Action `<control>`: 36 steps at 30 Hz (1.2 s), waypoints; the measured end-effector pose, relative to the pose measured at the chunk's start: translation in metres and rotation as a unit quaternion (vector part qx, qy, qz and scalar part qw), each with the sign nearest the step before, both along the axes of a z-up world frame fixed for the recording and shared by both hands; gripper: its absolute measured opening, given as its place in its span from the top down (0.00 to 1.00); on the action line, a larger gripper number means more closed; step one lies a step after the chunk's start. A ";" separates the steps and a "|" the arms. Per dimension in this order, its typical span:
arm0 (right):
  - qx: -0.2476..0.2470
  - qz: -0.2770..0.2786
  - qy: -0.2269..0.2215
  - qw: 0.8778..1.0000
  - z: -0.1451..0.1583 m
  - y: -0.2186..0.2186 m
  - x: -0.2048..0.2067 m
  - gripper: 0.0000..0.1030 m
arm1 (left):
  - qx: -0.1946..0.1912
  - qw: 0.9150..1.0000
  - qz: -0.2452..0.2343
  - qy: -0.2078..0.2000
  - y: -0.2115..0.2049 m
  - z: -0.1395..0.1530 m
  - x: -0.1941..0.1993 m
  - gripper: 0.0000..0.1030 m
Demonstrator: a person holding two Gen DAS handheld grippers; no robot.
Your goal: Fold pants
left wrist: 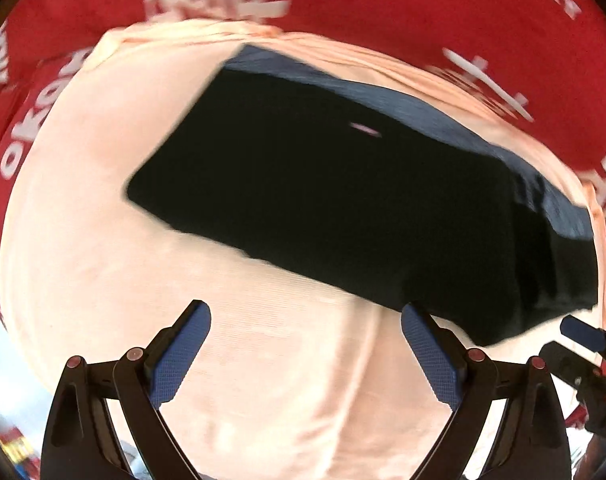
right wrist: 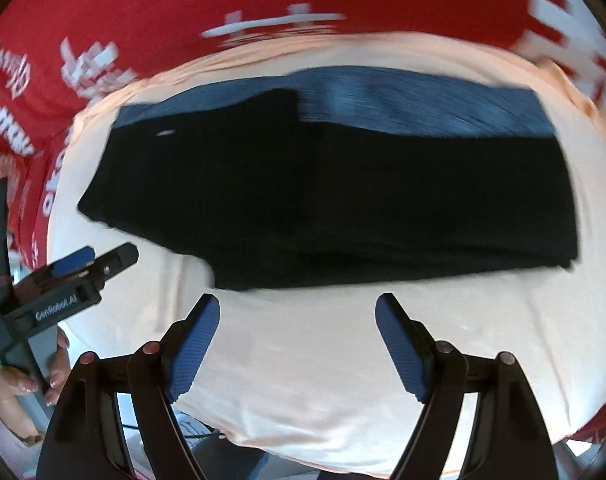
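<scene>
The dark pants lie folded into a long rectangle on a peach cloth, with a blue-grey band along their far edge. In the right wrist view the pants stretch across the middle. My left gripper hangs open above the peach cloth, just short of the pants' near edge, with nothing between its fingers. My right gripper is also open and empty, on the near side of the pants. Each gripper shows in the other's view: the left gripper at the left, the right gripper at the right edge.
A red tablecloth with white lettering lies under the peach cloth and shows around it. A hand holds the left gripper's handle. Both pictures are blurred by motion.
</scene>
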State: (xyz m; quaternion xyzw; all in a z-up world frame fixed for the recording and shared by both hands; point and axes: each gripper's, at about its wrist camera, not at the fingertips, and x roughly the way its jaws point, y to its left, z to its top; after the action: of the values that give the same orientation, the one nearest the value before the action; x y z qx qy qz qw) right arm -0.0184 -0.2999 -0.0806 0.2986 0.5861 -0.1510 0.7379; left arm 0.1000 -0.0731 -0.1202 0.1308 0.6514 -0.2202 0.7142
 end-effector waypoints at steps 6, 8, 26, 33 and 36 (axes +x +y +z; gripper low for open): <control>-0.019 0.066 0.001 0.998 0.000 0.038 0.055 0.20 | -0.034 0.996 0.083 0.015 0.042 -0.014 0.035 0.06; -0.024 0.080 0.007 0.997 -0.008 0.042 0.069 0.20 | -0.051 0.992 0.114 0.022 0.052 -0.019 0.044 0.06; -0.006 0.084 0.028 0.996 -0.054 0.034 0.077 0.18 | -0.233 0.952 0.177 0.093 0.052 -0.051 0.068 0.06; -0.010 0.083 0.026 0.996 -0.056 0.042 0.082 0.15 | -0.236 0.948 0.195 0.088 0.051 -0.047 0.072 0.06; -0.009 0.086 0.026 0.996 -0.056 0.043 0.084 0.15 | -0.238 0.953 0.175 0.064 0.040 -0.030 0.071 0.06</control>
State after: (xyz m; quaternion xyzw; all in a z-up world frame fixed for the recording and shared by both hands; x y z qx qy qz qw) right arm 0.0655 -0.2566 -0.1371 0.2360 0.6274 -0.1002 0.7353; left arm 0.1707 -0.0332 -0.1505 -0.1735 0.6373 -0.2481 0.7086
